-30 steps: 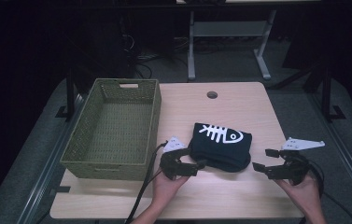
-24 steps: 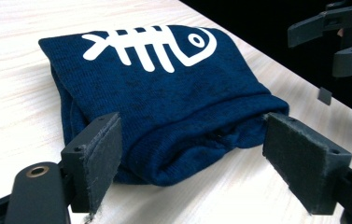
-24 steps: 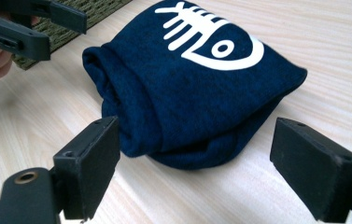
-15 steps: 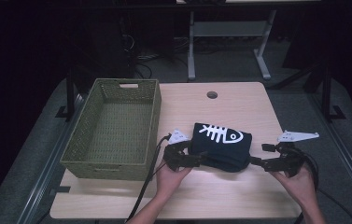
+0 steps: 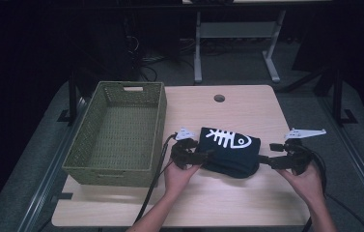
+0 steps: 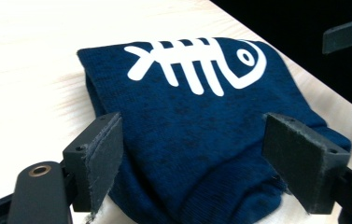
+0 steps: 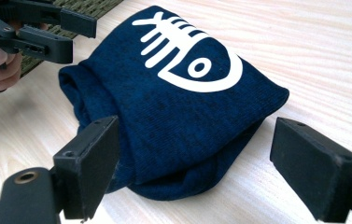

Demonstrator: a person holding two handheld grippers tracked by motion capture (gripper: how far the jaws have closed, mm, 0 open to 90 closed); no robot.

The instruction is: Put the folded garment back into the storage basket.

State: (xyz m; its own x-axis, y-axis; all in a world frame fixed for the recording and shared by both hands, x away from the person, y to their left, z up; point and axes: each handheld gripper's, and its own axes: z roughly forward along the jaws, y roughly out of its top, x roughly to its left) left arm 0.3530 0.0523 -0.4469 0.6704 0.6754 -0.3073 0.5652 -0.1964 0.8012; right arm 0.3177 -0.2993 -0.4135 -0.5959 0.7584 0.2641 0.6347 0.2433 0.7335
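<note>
High view: fixed above the near side, looking forward and down across the whole table (image 5: 247,203). Gripper views: close and low, facing inward from opposite ends. Shared by all three: the folded navy garment (image 5: 230,152) with white fishbone print.

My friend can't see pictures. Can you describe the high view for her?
A folded navy cloth with a white fish skeleton lies on a wooden table, an open left gripper and right gripper at either end, beside a green basket.
</note>
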